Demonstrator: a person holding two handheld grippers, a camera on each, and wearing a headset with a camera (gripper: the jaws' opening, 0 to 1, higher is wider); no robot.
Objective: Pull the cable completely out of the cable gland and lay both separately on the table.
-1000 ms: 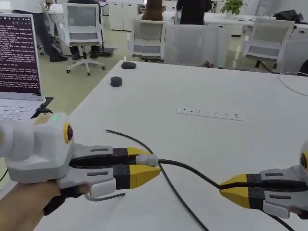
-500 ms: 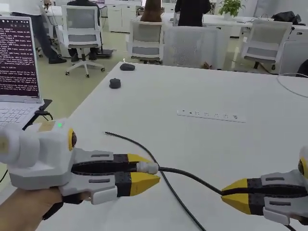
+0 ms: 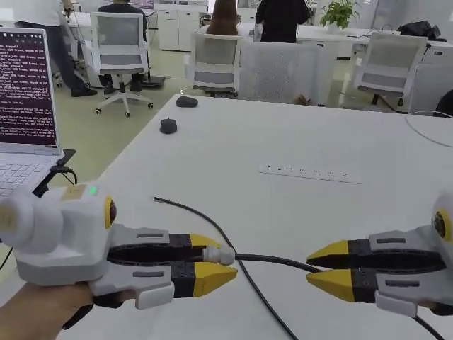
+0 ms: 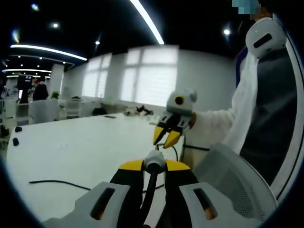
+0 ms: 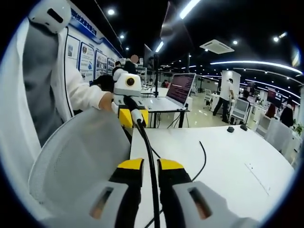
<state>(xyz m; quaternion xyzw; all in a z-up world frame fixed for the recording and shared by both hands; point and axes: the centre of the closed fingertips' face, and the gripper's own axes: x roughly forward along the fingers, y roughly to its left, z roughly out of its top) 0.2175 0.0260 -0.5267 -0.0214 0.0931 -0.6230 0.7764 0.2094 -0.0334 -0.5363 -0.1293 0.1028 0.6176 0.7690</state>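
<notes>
In the head view my left gripper (image 3: 228, 259) is shut on the small white cable gland (image 3: 218, 254), held just above the white table (image 3: 297, 134). The black cable (image 3: 272, 259) leaves the gland to the right and passes between the jaws of my right gripper (image 3: 309, 265), which stand slightly apart. In the left gripper view the gland (image 4: 154, 161) sits at the yellow tips, with the right gripper (image 4: 164, 142) beyond it. The right gripper view shows the cable (image 5: 148, 142) with a little room either side between that gripper's own jaws. The rest of the cable trails across the table.
A laptop (image 3: 25, 99) stands open at the left table edge. A mouse (image 3: 168, 126) and a dark puck (image 3: 187, 102) lie at the far left of the table. A white power strip (image 3: 309, 173) lies mid-table. Office chairs (image 3: 216, 60) stand behind.
My right gripper has slid left along the cable toward the gland, and its jaws have parted. The left gripper keeps its hold on the gland, nearly in place.
</notes>
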